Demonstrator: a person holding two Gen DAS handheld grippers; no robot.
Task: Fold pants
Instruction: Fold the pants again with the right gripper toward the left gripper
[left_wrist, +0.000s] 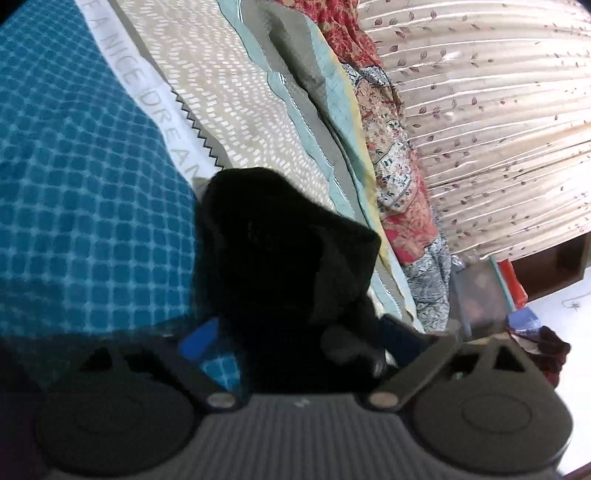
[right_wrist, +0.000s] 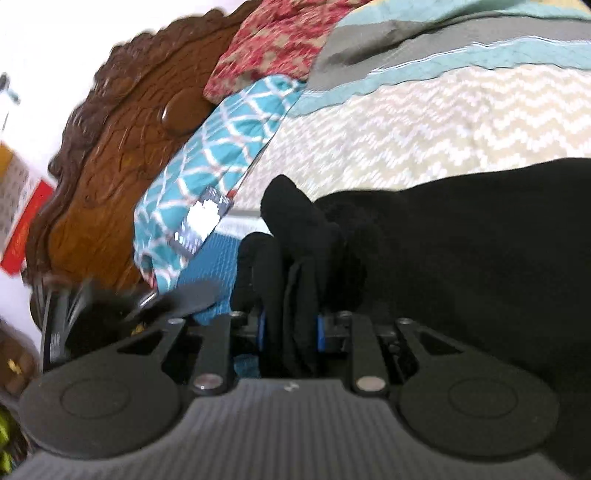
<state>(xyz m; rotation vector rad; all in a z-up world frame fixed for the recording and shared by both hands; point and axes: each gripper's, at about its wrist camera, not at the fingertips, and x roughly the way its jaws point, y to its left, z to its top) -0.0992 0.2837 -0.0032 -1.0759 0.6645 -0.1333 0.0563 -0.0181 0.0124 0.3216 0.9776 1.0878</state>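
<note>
The right claw (right_wrist: 290, 328) is clenched on a bunched fold of the black pants (right_wrist: 461, 258). The left claw (left_wrist: 295, 339) stands released around the pants, the bed (left_wrist: 74, 184) at ten o'clock.

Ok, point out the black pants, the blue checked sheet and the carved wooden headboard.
black pants (right_wrist: 461, 258): right wrist view, broad upper fabric.
blue checked sheet (left_wrist: 81, 206): left wrist view, open checked area.
carved wooden headboard (right_wrist: 122, 129): right wrist view, carved panel.
</note>
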